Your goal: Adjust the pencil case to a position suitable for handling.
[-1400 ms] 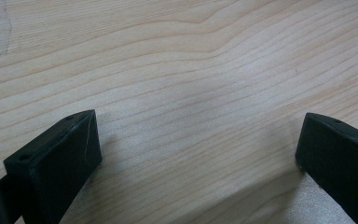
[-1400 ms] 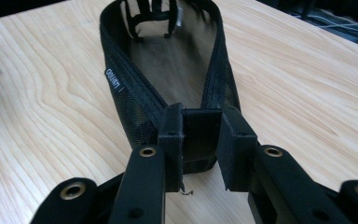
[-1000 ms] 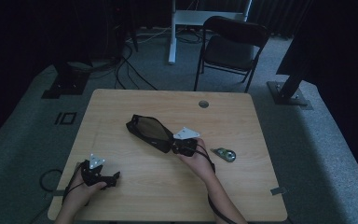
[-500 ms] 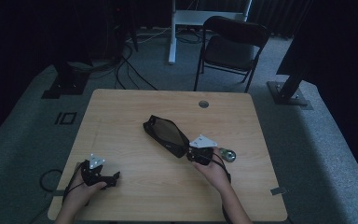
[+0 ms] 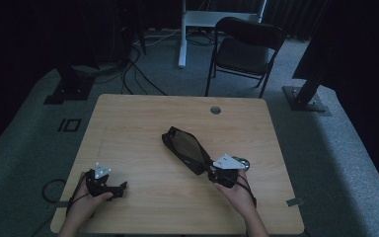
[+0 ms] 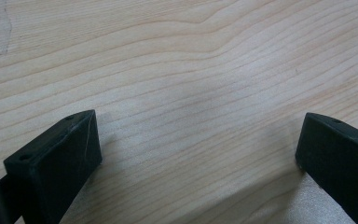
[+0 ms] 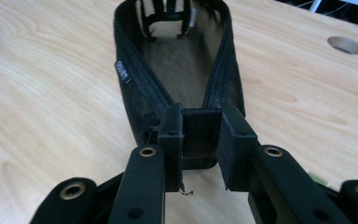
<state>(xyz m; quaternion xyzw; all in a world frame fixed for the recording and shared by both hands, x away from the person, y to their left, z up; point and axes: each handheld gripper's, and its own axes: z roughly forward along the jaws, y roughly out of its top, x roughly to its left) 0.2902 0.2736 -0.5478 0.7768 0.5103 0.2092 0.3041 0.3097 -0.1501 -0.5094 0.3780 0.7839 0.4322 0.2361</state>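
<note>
A black mesh zip pouch lies slantwise on the middle of the wooden table, its zip open. My right gripper is shut on the pouch's near right end. In the right gripper view the fabric end is pinched between the two jaws of that gripper, and the open pouch stretches away with a dark strap inside its far end. My left gripper rests at the table's front left, held by a hand. Its jaws stand wide open over bare wood.
A small round metallic object lies just right of the right gripper. A cable hole sits near the table's far edge. A folding chair stands behind the table. Cables run across the floor at the left.
My right gripper has pulled the pouch to the right and toward the front of the table. The left gripper has stayed where it was.
</note>
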